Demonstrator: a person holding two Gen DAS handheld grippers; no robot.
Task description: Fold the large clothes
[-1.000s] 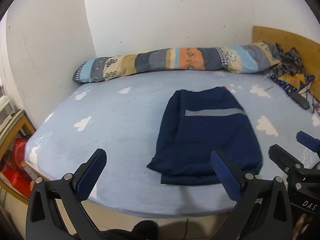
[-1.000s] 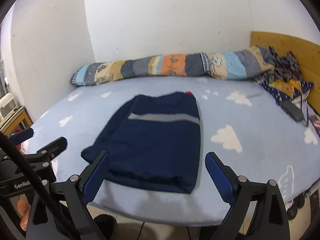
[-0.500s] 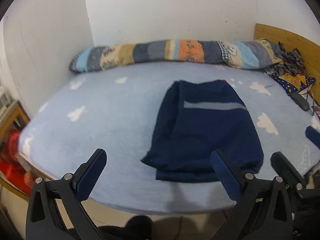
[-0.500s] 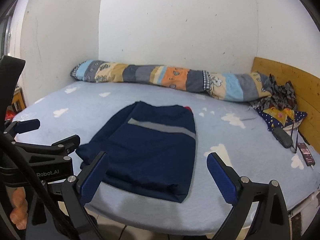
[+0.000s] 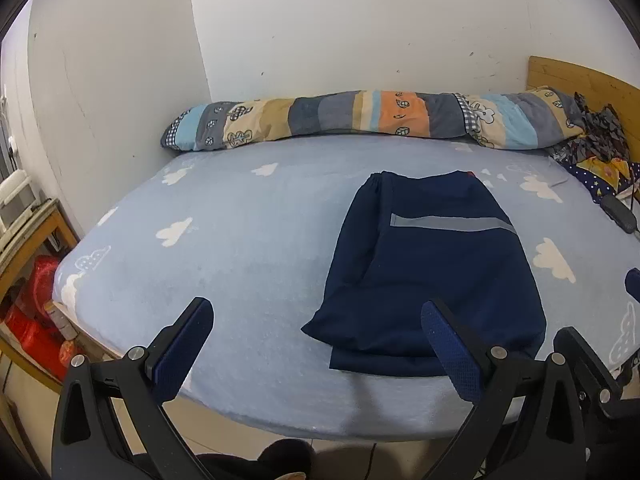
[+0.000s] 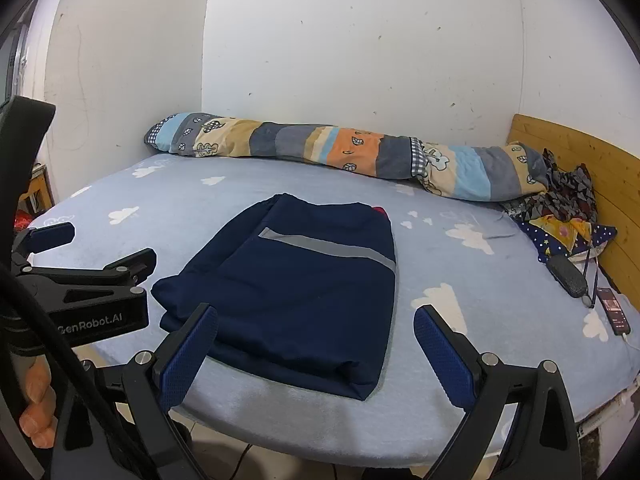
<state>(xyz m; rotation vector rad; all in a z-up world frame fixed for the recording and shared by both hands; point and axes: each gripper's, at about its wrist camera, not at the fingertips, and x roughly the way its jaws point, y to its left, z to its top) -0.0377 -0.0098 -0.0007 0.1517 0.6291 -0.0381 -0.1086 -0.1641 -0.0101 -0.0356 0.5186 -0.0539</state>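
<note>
We are holding the left gripper (image 5: 316, 344) just in front of the bed's near edge, with its two blue-padded fingers (image 5: 182, 354) standing wide apart and holding nothing. The right gripper (image 6: 316, 350) is hovering in the same way, its jaws also spread wide and empty. In the right wrist view we are seeing the left gripper from the side, at the left of the frame, and part of a hand (image 6: 34, 408) gripping its handle.

Just beyond the fingertips, the dark navy garment (image 5: 430, 276) is lying folded on the light blue sheet (image 5: 224, 248) with white clouds, close to the near edge of the bed. A grey stripe (image 6: 328, 246) is running across its upper layer, and a small red part is peeking out at its far corner.

Farther away, a long striped bolster (image 5: 372, 118) is lying along the white wall. At the far right, a crumpled pile of patterned cloth (image 6: 560, 204) is resting against the wooden headboard (image 6: 576, 148), with a dark case (image 6: 566, 276) and a phone (image 6: 614, 314) near it.
</note>
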